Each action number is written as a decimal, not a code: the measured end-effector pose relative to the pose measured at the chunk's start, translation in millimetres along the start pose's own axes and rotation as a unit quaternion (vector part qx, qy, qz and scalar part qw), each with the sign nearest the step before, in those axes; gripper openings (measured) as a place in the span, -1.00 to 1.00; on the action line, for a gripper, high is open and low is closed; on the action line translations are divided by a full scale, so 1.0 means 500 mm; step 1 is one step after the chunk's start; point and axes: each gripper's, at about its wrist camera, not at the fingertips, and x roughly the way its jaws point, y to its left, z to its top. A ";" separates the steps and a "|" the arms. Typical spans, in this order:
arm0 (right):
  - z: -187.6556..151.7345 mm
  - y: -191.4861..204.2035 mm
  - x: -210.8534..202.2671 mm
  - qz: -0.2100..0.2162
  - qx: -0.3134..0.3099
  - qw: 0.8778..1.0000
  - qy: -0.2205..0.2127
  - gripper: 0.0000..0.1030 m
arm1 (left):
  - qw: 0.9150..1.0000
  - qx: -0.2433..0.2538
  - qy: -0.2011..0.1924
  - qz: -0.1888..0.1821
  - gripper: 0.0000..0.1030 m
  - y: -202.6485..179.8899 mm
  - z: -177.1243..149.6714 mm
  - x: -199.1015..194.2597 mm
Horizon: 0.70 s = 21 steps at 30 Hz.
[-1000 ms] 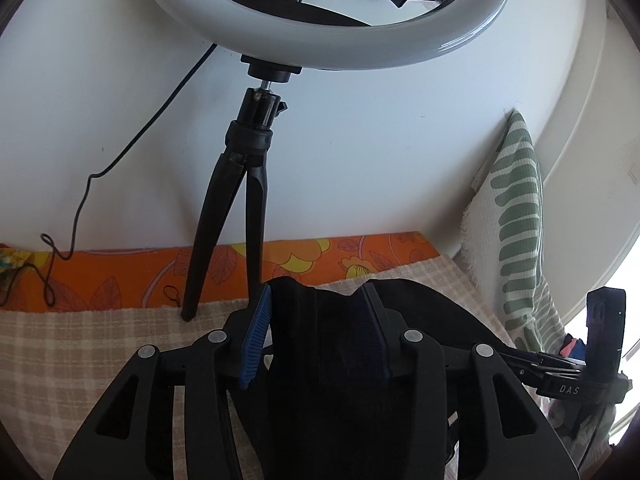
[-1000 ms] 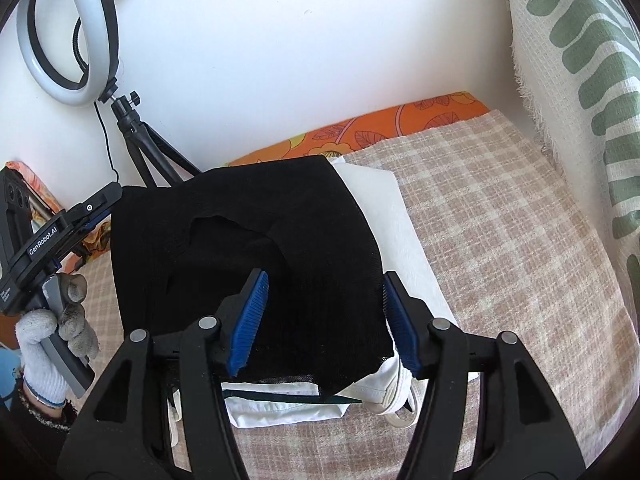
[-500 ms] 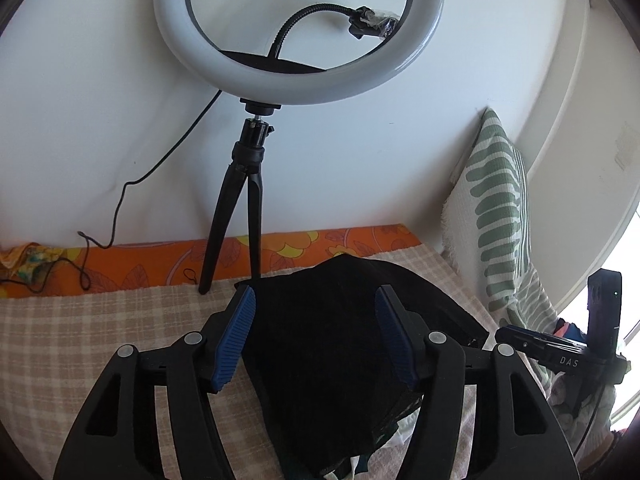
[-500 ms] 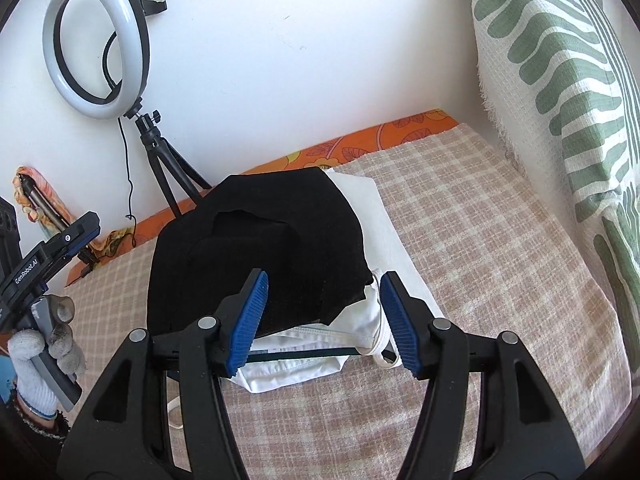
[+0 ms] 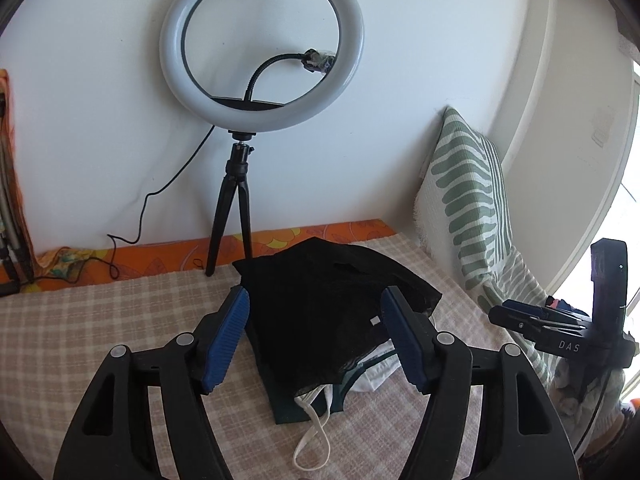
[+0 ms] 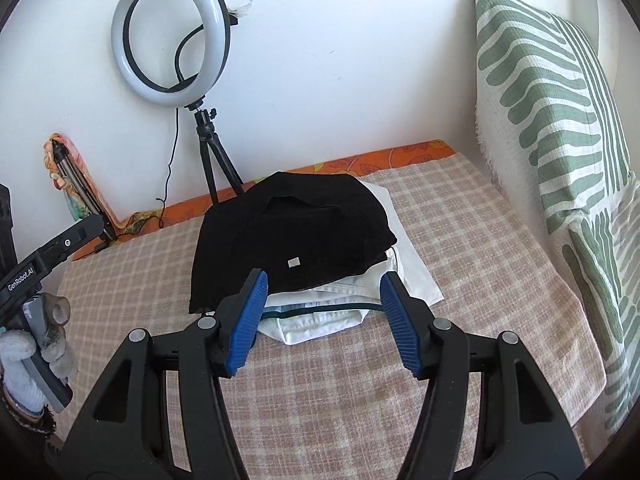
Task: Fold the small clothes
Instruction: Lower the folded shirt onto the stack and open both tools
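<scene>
A folded black garment [image 5: 328, 312] [image 6: 296, 240] lies on top of a stack of folded clothes on the checked bedspread. Under it show white folded clothes [image 6: 332, 312] and a dark green piece with a white strap [image 5: 316, 420]. My left gripper [image 5: 316, 340] is open and empty, held back from the stack on its near left side. My right gripper [image 6: 324, 320] is open and empty, just in front of the stack. The right gripper shows in the left wrist view [image 5: 560, 336], the left one in the right wrist view [image 6: 44, 264].
A ring light on a black tripod [image 5: 240, 208] [image 6: 208, 136] stands behind the stack against the white wall, its cable trailing left. A green-and-white patterned pillow [image 6: 560, 120] [image 5: 472, 208] leans at the right. An orange floral sheet [image 5: 140, 256] edges the back.
Both grippers have let go of the black garment and pulled back from the stack. The garment now lies flat on the pile.
</scene>
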 end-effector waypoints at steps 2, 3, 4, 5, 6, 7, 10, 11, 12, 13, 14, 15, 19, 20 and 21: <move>-0.011 0.017 -0.022 0.001 -0.004 1.000 -0.004 0.21 | 1.000 0.007 -0.005 -0.002 0.35 -0.009 -0.007 -0.027; -0.016 0.026 -0.032 0.002 -0.007 1.000 -0.007 0.22 | 1.000 0.010 -0.007 -0.003 0.39 -0.013 -0.011 -0.040; -0.020 0.034 -0.042 0.002 -0.009 1.000 -0.009 0.26 | 1.000 0.014 -0.010 -0.001 0.41 -0.016 -0.016 -0.052; -0.024 0.042 -0.051 0.002 -0.011 1.000 -0.012 0.28 | 1.000 0.016 -0.013 0.000 0.41 -0.019 -0.020 -0.064; -0.028 0.050 -0.060 0.003 -0.012 1.000 -0.015 0.30 | 1.000 0.019 -0.015 0.000 0.42 -0.021 -0.025 -0.076; -0.033 0.059 -0.070 0.004 -0.013 1.000 -0.018 0.31 | 1.000 0.023 -0.017 0.000 0.42 -0.024 -0.030 -0.087; -0.050 0.084 -0.092 0.002 -0.019 1.000 -0.024 0.33 | 0.999 0.032 -0.023 0.002 0.53 -0.031 -0.048 -0.119; -0.057 0.093 -0.098 -0.001 -0.020 0.999 -0.026 0.34 | 0.999 0.034 -0.025 0.002 0.54 -0.033 -0.054 -0.130; -0.065 0.100 -0.103 -0.002 -0.019 0.999 -0.028 0.39 | 0.999 0.036 -0.027 0.003 0.54 -0.034 -0.062 -0.139; -0.073 0.107 -0.108 0.000 -0.019 0.999 -0.031 0.47 | 0.999 0.040 -0.028 0.004 0.55 -0.035 -0.068 -0.148; -0.083 0.115 -0.113 -0.001 -0.020 0.999 -0.035 0.51 | 0.999 0.044 -0.029 0.005 0.55 -0.038 -0.075 -0.156; -0.092 0.125 -0.117 -0.005 -0.024 0.999 -0.039 0.54 | 0.998 0.050 -0.030 0.008 0.55 -0.040 -0.083 -0.164; -0.132 0.165 -0.133 -0.023 -0.048 0.997 -0.055 0.66 | 0.997 0.067 -0.034 0.009 0.60 -0.047 -0.113 -0.192; -0.140 0.171 -0.136 -0.025 -0.051 0.997 -0.060 0.71 | 0.997 0.073 -0.036 0.010 0.60 -0.050 -0.123 -0.199; -0.148 0.176 -0.139 -0.028 -0.051 0.996 -0.066 0.78 | 0.996 0.078 -0.037 0.011 0.60 -0.051 -0.131 -0.204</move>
